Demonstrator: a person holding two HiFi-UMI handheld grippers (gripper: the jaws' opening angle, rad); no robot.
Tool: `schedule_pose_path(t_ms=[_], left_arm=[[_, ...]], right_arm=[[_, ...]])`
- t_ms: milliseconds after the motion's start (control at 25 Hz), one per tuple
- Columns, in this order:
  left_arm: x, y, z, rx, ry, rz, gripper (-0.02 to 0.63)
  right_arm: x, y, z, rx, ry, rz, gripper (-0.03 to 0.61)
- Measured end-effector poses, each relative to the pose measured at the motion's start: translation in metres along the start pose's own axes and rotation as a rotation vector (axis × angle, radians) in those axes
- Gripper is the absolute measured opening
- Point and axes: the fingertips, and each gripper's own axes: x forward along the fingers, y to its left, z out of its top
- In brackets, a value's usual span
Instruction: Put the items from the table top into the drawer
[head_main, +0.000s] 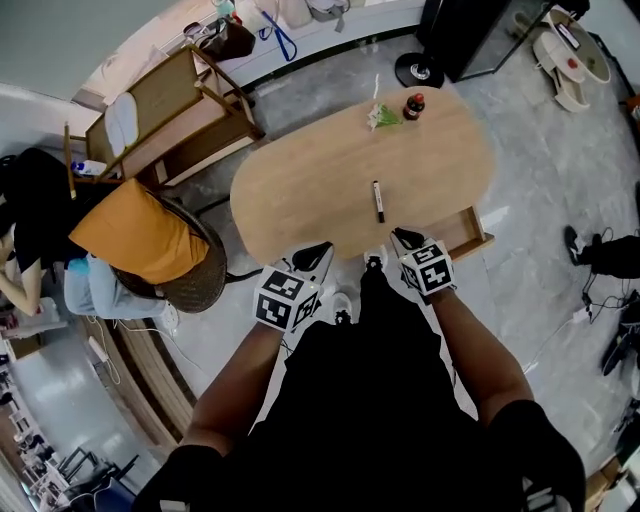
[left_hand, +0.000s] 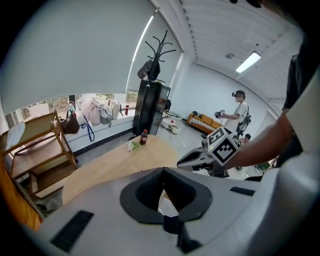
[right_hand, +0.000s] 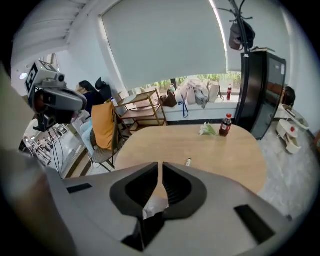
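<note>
Both of your grippers sit low in the middle of the head view, right at the near edge of the bench (head_main: 300, 190). On your left gripper (head_main: 316, 252) the jaws are together with nothing between them. Same deal with your right gripper (head_main: 400, 237): the jaws are pressed close, just a hairline slit showing, and they're empty.

All the stuff is out on the bench top:
- The pen (head_main: 378, 200) lies flat, a bit right of the bench's middle. It's just above your right gripper in the frame and not touching it.
- The bottle (head_main: 413, 106), dark with a red cap, stands upright at the far edge, toward the top centre of the frame.
- The green and white item (head_main: 383, 117) lies just left of the bottle. It's too small to tell what it is, or whether the two touch.

The drawer (head_main: 468, 230) is pulled open at the bench's lower right edge, just right of your right gripper. None of the items are in it.

Over at the left of the frame there's a chair (head_main: 195, 275) with an orange jacket (head_main: 140, 235) draped on it.
</note>
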Motion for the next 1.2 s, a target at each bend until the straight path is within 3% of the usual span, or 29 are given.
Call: schedule_pose_path(t_ms=[320, 440, 640, 1040, 1200], left_arm=[[0.08, 0.032, -0.02, -0.106, 0.117, 0.056, 0.002], [0.096, 0.042, -0.036, -0.124, 0.165, 0.065, 0.002], [0.109, 0.052, -0.054, -0.167, 0.202, 0.082, 0.002], [0.101, 0.051, -0.071, -0.234, 0.215, 0.119, 0.002], [0.093, 0.05, -0.076, -0.252, 0.202, 0.134, 0.002]], right_arm=[[0.115, -0.073, -0.042, 0.056, 0.192, 0.061, 0.008], [0.16, -0.091, -0.054, 0.1, 0.244, 0.079, 0.057], [0.217, -0.113, -0.067, 0.091, 0.31, 0.052, 0.074], [0.263, -0.133, -0.097, 0.207, 0.408, -0.005, 0.1], [0.264, -0.136, -0.098, 0.193, 0.415, -0.05, 0.066]])
